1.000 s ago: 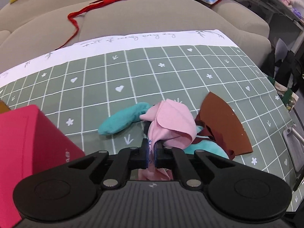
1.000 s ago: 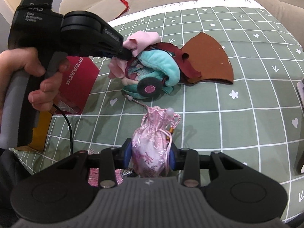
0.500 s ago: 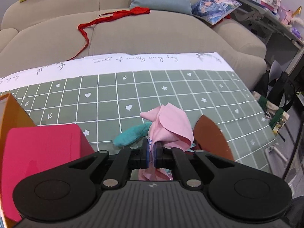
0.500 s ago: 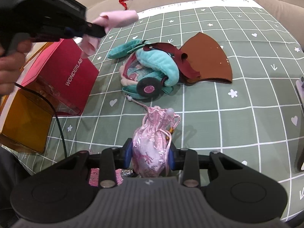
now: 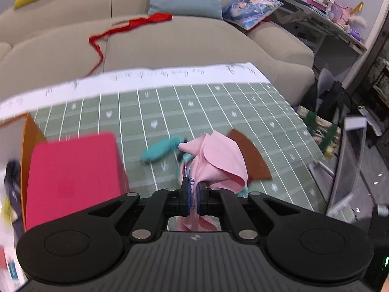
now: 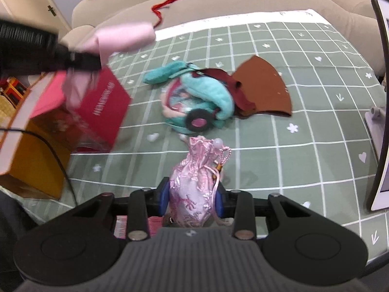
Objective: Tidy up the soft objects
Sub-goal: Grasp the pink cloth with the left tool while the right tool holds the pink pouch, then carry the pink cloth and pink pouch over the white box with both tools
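My left gripper [image 5: 193,194] is shut on a pale pink cloth [image 5: 218,163] and holds it in the air above the green checked mat [image 5: 170,107]. From the right wrist view, that same pink cloth [image 6: 121,37] hangs over the red box [image 6: 102,104] at the left. My right gripper [image 6: 192,197] is shut on a pink satin drawstring pouch [image 6: 194,182], just above the mat. A teal plush doll [image 6: 201,99] lies on the mat beside a brown felt piece [image 6: 265,87].
An orange box [image 6: 31,163] stands next to the red box at the mat's left edge. A beige sofa [image 5: 170,41] with a red ribbon [image 5: 116,29] and cushions lies behind. A white tablet on a stand [image 6: 379,112] stands at the right.
My left gripper has lifted the pink cloth off the teal doll and carried it up and left over the red box. The right gripper with the pouch has barely moved.
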{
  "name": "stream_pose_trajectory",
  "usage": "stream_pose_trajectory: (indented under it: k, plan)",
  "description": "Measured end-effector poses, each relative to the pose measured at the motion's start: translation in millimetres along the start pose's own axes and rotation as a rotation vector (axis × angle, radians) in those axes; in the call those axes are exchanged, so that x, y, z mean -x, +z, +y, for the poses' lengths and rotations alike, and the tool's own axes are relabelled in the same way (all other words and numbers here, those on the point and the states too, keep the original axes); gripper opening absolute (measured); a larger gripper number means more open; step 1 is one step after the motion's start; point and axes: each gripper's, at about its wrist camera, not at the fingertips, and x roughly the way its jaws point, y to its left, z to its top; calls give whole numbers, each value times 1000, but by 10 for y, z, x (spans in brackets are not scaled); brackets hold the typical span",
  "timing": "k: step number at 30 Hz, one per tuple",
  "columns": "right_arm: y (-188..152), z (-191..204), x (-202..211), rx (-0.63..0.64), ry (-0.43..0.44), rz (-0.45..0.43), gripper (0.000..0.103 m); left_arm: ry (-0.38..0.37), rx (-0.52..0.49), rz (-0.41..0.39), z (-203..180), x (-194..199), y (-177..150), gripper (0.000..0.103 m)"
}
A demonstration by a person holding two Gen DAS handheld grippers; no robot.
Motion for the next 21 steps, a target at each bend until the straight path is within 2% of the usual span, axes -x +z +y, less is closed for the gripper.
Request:
stream_pose_trajectory:
  k: [3, 8, 15, 21]
  plan:
    - [-59, 177, 152, 13, 49, -9, 36, -38, 36, 48, 119, 105, -152, 5]
    - [-213, 528, 326, 82, 70, 1, 36, -21, 44, 86, 294, 258, -496, 5]
    - [-312, 1099, 405, 232, 119, 33, 36, 40, 67, 123, 611, 535, -979, 5]
    - [-350, 1629, 311, 369, 151, 69, 36, 151, 36, 152, 961, 877, -1298, 5]
